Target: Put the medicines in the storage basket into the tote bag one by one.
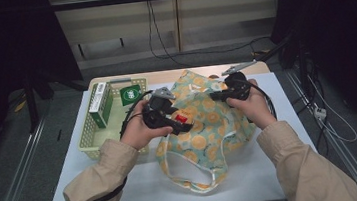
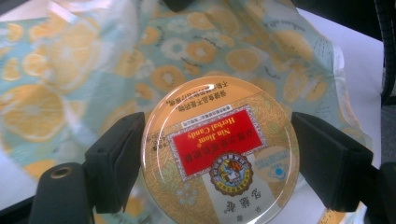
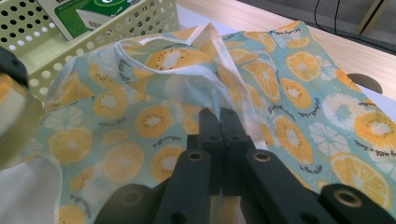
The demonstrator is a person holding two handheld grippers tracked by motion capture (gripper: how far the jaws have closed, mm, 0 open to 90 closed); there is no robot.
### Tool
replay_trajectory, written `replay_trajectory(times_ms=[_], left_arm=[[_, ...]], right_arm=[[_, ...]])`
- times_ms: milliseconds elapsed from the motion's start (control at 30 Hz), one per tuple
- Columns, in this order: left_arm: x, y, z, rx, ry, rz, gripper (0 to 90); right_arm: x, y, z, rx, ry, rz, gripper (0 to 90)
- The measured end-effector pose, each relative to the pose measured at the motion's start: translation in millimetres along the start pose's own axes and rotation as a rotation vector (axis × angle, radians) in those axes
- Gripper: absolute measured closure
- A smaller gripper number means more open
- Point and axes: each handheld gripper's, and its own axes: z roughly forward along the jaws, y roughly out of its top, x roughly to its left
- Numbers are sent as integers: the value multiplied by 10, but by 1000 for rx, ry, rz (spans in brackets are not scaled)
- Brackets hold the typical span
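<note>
A round gold candy tin (image 2: 219,151) with a red label sits between the jaws of my left gripper (image 1: 182,119), which is shut on it; both pads press its rim. The tin (image 1: 182,117) hangs over a fruit-print cloth bag (image 1: 209,122) that lies on the white table (image 1: 254,173). My right gripper (image 1: 217,95) is shut on a fold of the bag's edge (image 3: 212,100) at the bag's far right and lifts it. In the right gripper view the tin's side (image 3: 14,116) shows blurred at the left edge.
A pale yellow perforated basket (image 1: 90,140) stands left of the bag, holding a green-and-white box (image 1: 100,103) and a green packet (image 1: 130,94). The bag's white handles (image 1: 194,176) lie toward the table's near edge. Cables trail from both grippers.
</note>
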Motion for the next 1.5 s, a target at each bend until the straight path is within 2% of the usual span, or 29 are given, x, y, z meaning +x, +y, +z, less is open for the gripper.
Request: replay_trajectory(times_ms=[100, 133, 167, 200, 300, 367, 433, 500, 667, 733, 933, 1033, 1233, 1400, 1467, 1500], left_arm=[[-36, 5, 101, -11, -12, -1, 207], [-42, 8, 130, -8, -9, 5, 207], [-65, 16, 160, -4, 12, 0, 207], [-62, 17, 190, -11, -13, 0, 207], [-89, 36, 272, -16, -8, -9, 207], [-102, 51, 321, -13, -18, 5, 207], [-123, 65, 373, -21, -25, -5, 207], [-126, 77, 422, -16, -17, 6, 207], [-111, 89, 558, -15, -3, -11, 207], [-83, 93, 607, 1, 17, -4, 207], [45, 83, 727, 11, 67, -37, 207], [116, 65, 760, -1, 91, -60, 207], [247, 79, 773, -10, 133, -80, 207], [327, 129, 736, -24, 148, -99, 207], [353, 151, 713, -12, 179, -96, 207], [375, 155, 704, -20, 164, -103, 207]], right_arm=[[-13, -2, -17, -2, -4, 1, 900], [-15, -2, -20, -4, -3, 2, 900], [-17, -2, -25, -3, -4, 1, 900], [-19, -3, -28, -6, -3, 4, 900], [-18, -6, -29, -7, -3, 5, 900], [-17, -8, -28, -6, -3, 3, 900], [-18, -11, -30, -8, 0, 5, 900], [-22, -16, -33, -6, 2, 8, 900], [-25, -20, -47, -10, 0, 7, 900], [-30, -20, -62, -12, 1, 11, 900], [-36, -22, -85, -17, 2, 12, 900], [-38, -22, -99, -19, 6, 12, 900], [-53, -32, -119, -20, 4, 15, 900], [-65, -36, -134, -22, 6, 21, 900], [-67, -34, -136, -26, 9, 27, 900], [-62, -31, -135, -26, 10, 28, 900]])
